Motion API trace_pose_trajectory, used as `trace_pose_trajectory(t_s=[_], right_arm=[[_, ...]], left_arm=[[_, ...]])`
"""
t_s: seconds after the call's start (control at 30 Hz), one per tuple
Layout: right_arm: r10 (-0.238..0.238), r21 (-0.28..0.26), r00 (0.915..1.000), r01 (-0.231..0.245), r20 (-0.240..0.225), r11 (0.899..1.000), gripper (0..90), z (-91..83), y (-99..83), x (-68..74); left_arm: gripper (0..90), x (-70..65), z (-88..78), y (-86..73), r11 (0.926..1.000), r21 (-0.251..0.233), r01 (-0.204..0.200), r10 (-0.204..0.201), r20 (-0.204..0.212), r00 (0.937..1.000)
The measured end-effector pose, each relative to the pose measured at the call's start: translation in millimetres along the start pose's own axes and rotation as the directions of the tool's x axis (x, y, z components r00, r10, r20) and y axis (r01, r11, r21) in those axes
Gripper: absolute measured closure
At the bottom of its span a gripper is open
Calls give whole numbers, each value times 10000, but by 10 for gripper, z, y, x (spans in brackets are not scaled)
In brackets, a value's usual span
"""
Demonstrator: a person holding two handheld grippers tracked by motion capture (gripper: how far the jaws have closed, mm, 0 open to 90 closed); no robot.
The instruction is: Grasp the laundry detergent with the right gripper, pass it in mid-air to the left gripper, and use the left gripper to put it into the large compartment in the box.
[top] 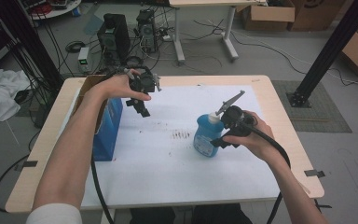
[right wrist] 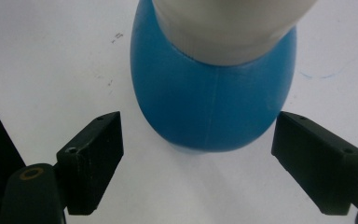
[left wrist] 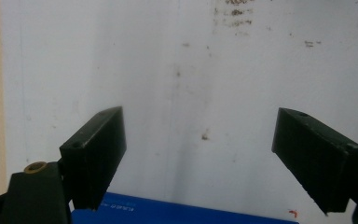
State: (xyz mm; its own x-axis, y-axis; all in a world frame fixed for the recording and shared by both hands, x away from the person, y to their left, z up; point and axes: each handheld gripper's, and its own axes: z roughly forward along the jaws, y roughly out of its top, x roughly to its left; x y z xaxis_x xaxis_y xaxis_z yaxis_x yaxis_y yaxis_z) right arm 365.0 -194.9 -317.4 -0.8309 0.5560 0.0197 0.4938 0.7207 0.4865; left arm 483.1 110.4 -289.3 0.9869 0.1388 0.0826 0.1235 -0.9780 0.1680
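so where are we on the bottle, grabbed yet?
Not yet. Done: the right hand-held gripper is at the blue bottle, which stands upright on the white mat. In hand: its jaws are open either side of the bottle, not touching. Left: close and lift. The left hand-held gripper hangs open above the blue box.

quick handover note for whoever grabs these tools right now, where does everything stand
Left tool: open, empty, held above the white mat beside the blue box.
Right tool: open, jaws on either side of the blue bottle with a white cap, not closed on it.
The bottle stands upright on the mat, right of centre; the box stands at the mat's left edge.
Done: right tool lined up on the bottle.
Left: probably close on the bottle and lift it; where it goes is unclear.
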Motion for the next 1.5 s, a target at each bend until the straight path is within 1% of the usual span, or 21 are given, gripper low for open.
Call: trace_pose_trajectory(t_s=[0.03, 0.07, 0.13, 0.17, 0.3, 0.37, 0.4, 0.63, 0.73, 0.77, 0.83, 1.1, 1.33, 1.5], right_arm=[[116, -166, 9999, -116, 27, 9998, 165, 20, -13, 5], [116, -166, 9999, -116, 27, 9998, 165, 20, -13, 5], [202, -347, 9998, -200, 53, 9992, 164, 35, -23, 11], [239, -571, 9997, -233, 99, 9981, 165, 52, -33, 20], [286, -771, 9996, -279, 85, 9966, 163, 98, -49, 41], [312, -777, 9995, -304, 87, 9965, 163, 113, -55, 46], [409, -861, 9991, -399, 99, 9955, 163, 147, -72, 52], [622, -1097, 9980, -605, 119, 9921, 166, 218, -113, 45], [868, -1325, 9960, -831, 225, 9877, 168, 246, -136, 33], [868, -1325, 9960, -831, 225, 9877, 168, 246, -136, 33], [911, -1501, 9955, -863, 254, 9849, 174, 261, -149, 29], [916, -1455, 9955, -873, 231, 9855, 184, 306, -146, 35], [897, -1481, 9954, -838, 337, 9854, 250, 327, -147, 41], [857, -1654, 9956, -785, 367, 9831, 278, 339, -159, 46]], left_arm=[[183, 0, 2, -7, 10000, 5, 9, -9, 3, 10000], [183, -1, 4, -13, 10000, -4, 26, -26, 6, 10000], [183, -4, 6, -24, 10000, -1, 55, -55, 19, 10000], [183, -3, 5, -29, 10000, -5, 55, -55, 7, 10000], [183, -3, 1, -31, 10000, -46, 83, -83, -15, 10000], [183, -2, 3, -27, 10000, -77, 41, -41, -39, 10000], [183, -3, 3, -24, 10000, -82, 42, -42, -36, 10000], [183, -3, 15, -21, 10000, -54, 17, -17, -20, 10000], [183, -3, 17, -20, 10000, -48, 14, -14, -12, 10000], [183, -3, 20, -20, 10000, -59, 16, -16, -22, 10000], [183, -3, 19, -20, 10000, -56, 9, -9, -22, 10000], [183, -6, 15, -15, 10000, -37, -13, 13, -64, 10000], [183, -9, 11, -16, 10000, -50, -25, 24, -102, 9999], [183, -12, 13, -18, 10000, -87, -18, 17, -117, 9999]])
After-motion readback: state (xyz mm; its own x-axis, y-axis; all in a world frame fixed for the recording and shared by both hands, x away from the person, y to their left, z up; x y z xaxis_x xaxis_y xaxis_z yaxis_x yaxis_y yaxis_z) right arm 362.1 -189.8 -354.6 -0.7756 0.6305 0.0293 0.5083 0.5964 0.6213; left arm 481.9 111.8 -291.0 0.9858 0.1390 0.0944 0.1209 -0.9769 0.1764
